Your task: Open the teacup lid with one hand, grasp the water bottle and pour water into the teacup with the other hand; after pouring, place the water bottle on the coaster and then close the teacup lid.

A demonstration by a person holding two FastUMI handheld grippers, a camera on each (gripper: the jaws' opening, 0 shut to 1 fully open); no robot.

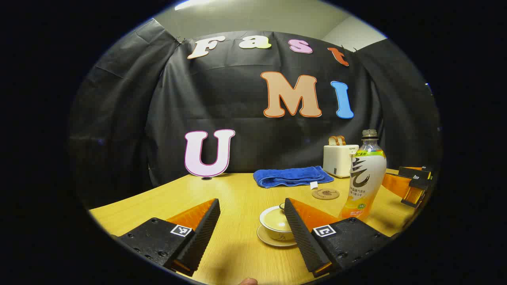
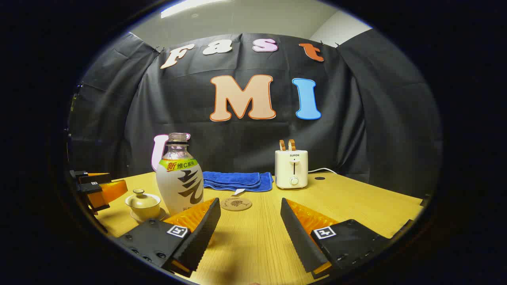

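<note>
On the table (image 2: 356, 206), lidded teacup (image 2: 143, 202) beside water bottle (image 2: 179, 178) (uncapped); both hand-held grippers released.

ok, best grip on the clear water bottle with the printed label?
Probably its labelled body, fingers across the width, approached level from the front. The bottle stands upright and uncapped, and bulges there below a narrow neck. The right gripper is open, the bottle just left of it.
</note>
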